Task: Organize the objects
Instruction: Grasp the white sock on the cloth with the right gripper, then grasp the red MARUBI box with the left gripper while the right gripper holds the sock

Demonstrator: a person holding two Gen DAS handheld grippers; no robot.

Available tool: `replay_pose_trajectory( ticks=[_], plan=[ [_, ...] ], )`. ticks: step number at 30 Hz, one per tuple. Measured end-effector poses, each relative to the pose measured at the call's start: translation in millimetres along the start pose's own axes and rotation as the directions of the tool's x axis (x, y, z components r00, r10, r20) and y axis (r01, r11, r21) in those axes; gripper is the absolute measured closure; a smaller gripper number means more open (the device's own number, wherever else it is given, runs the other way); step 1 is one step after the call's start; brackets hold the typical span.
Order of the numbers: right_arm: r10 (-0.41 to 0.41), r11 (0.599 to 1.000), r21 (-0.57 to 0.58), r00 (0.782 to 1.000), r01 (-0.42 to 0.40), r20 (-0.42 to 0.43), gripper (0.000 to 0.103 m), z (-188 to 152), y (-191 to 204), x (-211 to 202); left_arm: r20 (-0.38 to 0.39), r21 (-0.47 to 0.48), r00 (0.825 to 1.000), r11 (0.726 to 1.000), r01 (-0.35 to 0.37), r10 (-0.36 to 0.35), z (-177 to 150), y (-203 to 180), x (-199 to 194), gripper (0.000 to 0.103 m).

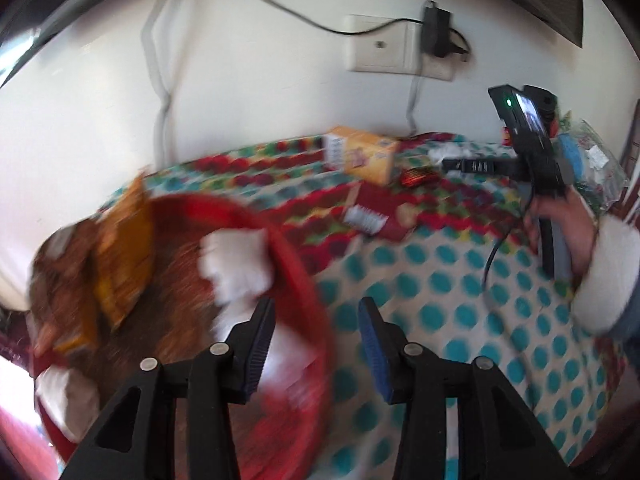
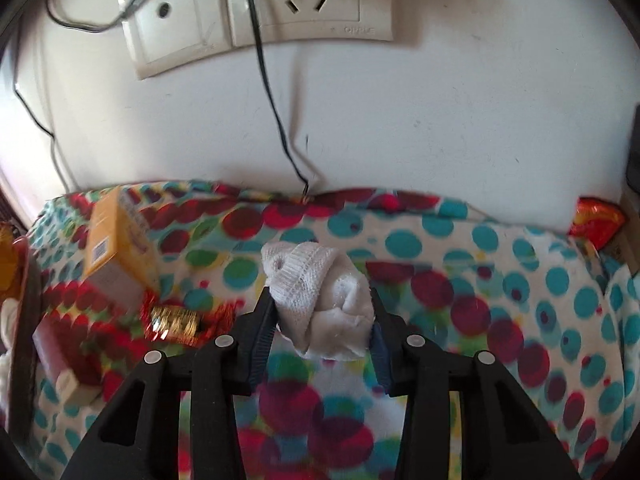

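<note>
My right gripper (image 2: 322, 300) is shut on a rolled white sock (image 2: 320, 280), both pads pressing its sides just above the dotted cloth (image 2: 480, 280). My left gripper (image 1: 316, 308) stands open with nothing between its fingers, over the near rim of a red basket (image 1: 296, 256). Blurred in the basket lie a white sock (image 1: 236, 264), an orange snack packet (image 1: 124, 264) and brown packets. In the left wrist view the right gripper's body (image 1: 536, 148) shows at the far right, held by a hand (image 1: 572, 220).
A yellow box (image 2: 120, 248), a gold and red wrapped sweet (image 2: 176, 322) and a dark red box (image 2: 56, 352) lie left of the held sock. A red foil packet (image 2: 596, 220) sits at the far right. A wall with a socket (image 2: 304, 4) and a hanging cable (image 2: 272, 100) is close behind.
</note>
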State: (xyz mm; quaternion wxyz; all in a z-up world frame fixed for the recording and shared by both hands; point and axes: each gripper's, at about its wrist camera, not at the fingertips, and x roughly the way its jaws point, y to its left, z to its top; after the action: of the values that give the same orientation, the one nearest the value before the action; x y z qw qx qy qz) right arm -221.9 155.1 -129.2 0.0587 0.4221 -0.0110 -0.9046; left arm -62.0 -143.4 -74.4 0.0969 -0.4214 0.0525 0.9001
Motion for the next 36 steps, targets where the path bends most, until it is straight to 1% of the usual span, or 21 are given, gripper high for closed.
replay_pose_trajectory(
  ticks=[2,4,5,7,9,13,14,15,18,21,22,24,26,28,30,31,33,36],
  plan=[
    [0.009,1.000,-0.008,1.000,-0.009,-0.006,0.063,-13,-2,-11,-0.017,-0.014,0.999,0.999,0.033,-0.033,10,-13,14,0.048],
    [0.014,0.999,-0.038,1.000,-0.015,-0.012,0.063,-28,-2,-23,-0.039,-0.048,0.996,0.995,0.083,-0.084,20,-25,28,0.048],
    [0.021,0.999,-0.050,1.000,-0.022,-0.014,0.063,-36,-3,-31,-0.046,-0.064,0.995,0.994,0.091,-0.094,25,-30,34,0.048],
    [0.035,0.998,-0.060,0.999,-0.036,-0.016,0.063,-50,-7,-43,-0.055,-0.087,0.995,0.993,0.078,-0.083,34,-40,47,0.048],
    [0.042,0.997,-0.063,0.999,-0.043,-0.021,0.063,-53,-15,-48,-0.074,-0.109,0.996,0.993,0.041,-0.049,42,-49,61,0.048],
    [0.049,0.997,-0.059,0.999,-0.050,-0.015,0.063,-72,-24,-65,-0.104,-0.213,0.994,0.977,0.021,-0.044,57,-51,84,0.048],
    [0.053,0.997,-0.052,0.998,-0.054,-0.015,0.063,-73,-26,-67,-0.108,-0.234,0.994,0.972,0.002,-0.028,60,-51,88,0.048],
    [0.052,0.997,-0.051,0.998,-0.053,-0.018,0.063,-73,-26,-67,-0.111,-0.264,0.994,0.964,-0.034,0.005,64,-50,94,0.048],
    [0.045,0.997,-0.057,0.999,-0.046,-0.022,0.061,-70,-26,-66,-0.117,-0.321,0.991,0.942,-0.093,0.058,71,-51,104,0.048],
    [0.055,0.997,-0.054,0.998,-0.056,-0.024,0.059,-70,-27,-65,-0.143,-0.350,0.982,0.922,-0.165,0.122,74,-54,119,0.048],
    [0.055,0.997,-0.053,0.998,-0.056,-0.024,0.059,-70,-27,-66,-0.155,-0.358,0.980,0.917,-0.174,0.125,74,-53,123,0.048],
    [0.036,0.997,-0.067,0.999,-0.038,-0.026,0.059,-70,-25,-65,-0.174,-0.384,0.980,0.910,-0.157,0.096,69,-52,131,0.048],
    [0.013,0.996,-0.088,0.999,-0.015,-0.029,0.058,-71,-22,-65,-0.125,-0.376,0.988,0.916,-0.136,0.096,65,-52,126,0.048],
    [0.003,0.995,-0.098,0.999,-0.006,-0.034,0.056,-71,-20,-64,-0.107,-0.357,0.992,0.928,-0.105,0.071,62,-52,125,0.048],
    [0.014,0.995,-0.100,0.999,-0.018,-0.040,0.048,-71,-19,-63,-0.099,-0.320,0.992,0.941,-0.107,0.079,61,-55,124,0.048],
    [0.024,0.995,-0.100,0.999,-0.028,-0.041,0.047,-71,-20,-63,-0.096,-0.298,0.992,0.949,-0.108,0.083,59,-56,124,0.049],
    [0.017,0.994,-0.107,0.999,-0.022,-0.042,0.046,-71,-18,-63,-0.081,-0.258,0.992,0.959,-0.113,0.095,57,-60,123,0.049],
    [-0.001,0.992,-0.126,0.999,-0.005,-0.045,0.044,-71,-13,-61,-0.069,-0.223,0.991,0.967,-0.126,0.113,56,-65,125,0.049]
  ],
)
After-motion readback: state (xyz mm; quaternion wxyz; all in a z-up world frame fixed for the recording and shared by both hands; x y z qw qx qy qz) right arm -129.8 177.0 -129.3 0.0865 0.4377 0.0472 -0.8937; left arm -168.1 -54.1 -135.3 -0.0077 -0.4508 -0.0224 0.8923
